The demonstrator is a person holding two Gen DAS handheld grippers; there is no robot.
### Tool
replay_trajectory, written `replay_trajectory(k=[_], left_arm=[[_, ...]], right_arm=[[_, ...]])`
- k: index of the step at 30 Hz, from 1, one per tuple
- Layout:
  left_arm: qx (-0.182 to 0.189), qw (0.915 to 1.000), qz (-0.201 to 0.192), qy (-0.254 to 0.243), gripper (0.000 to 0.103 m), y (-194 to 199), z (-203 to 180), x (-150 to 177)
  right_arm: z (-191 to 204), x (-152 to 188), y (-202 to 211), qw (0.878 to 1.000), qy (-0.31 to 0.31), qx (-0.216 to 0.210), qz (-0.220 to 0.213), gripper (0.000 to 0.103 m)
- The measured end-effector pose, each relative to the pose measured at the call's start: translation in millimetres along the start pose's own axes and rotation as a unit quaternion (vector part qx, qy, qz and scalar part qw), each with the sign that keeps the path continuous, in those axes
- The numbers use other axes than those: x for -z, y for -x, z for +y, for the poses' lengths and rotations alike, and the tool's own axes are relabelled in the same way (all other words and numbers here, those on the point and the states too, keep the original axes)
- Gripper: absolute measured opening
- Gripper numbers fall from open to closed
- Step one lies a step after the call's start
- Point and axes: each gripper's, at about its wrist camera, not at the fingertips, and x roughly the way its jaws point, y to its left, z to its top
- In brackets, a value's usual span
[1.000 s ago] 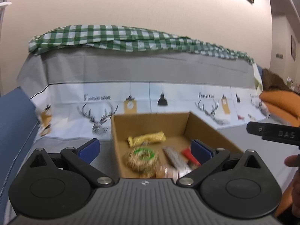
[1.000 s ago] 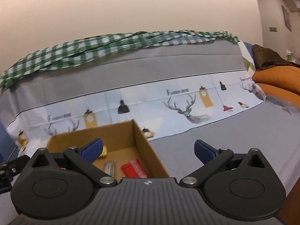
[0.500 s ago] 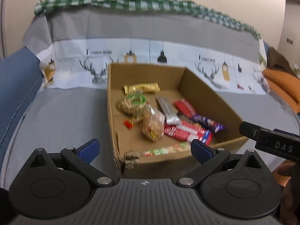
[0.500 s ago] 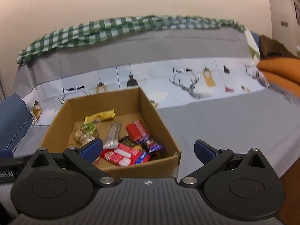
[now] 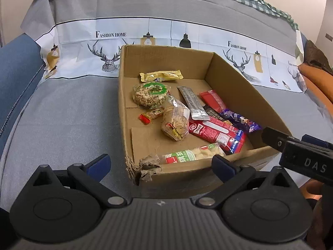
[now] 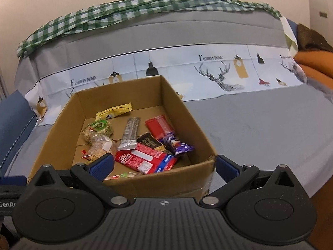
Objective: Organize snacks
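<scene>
Left gripper (image 5: 159, 164): held low in front of the box, fingers spread wide, nothing between them. Right gripper (image 6: 164, 165): likewise spread and empty, poised at the near wall of the box.

Risks, as judged:
- The near-left corner of the open brown cardboard box (image 5: 229, 70) is torn and crumpled; a push or a lift applied there could collapse the wall further.
- The snacks are overlapped in a heap towards the right of the floor; a pinch on one wrapper may drag a neighbour out with it.
- The clear crinkled bags may slip from the pads or be crushed if squeezed hard.
- The box is set on a soft grey fabric cover (image 5: 68, 112); it may be shifted by a downward reach.

Container and contents:
- Box, one compartment, no lid, resting on the grey cover.
- Yellow foil bar (image 5: 161, 75), by the far wall.
- Round clear pack of puffed grain with a green label (image 5: 150, 94), just before it.
- Clear bag of biscuits (image 5: 175, 120), centre.
- Small red-and-gold sweet (image 5: 150, 115), beside the bag.
- Silver foil stick (image 5: 193, 103).
- Plain red wrapper (image 5: 212, 100), near the right wall.
- Purple wrapped sweet (image 5: 240, 120).
- Long red printed pack (image 5: 216, 133), under the silver stick's end.
- Green-and-white clear pack (image 5: 188, 155), against the near wall.
</scene>
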Motion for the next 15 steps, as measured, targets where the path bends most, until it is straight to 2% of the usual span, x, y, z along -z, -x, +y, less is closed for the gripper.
replay_trajectory(k=[15], left_arm=[[-0.002, 0.9998, -0.017, 0.01, 0.103, 7.2, 3.4, -2.8]], right_arm=[[7.9, 1.9, -0.6, 1.0, 0.017, -0.002, 0.001, 0.102]])
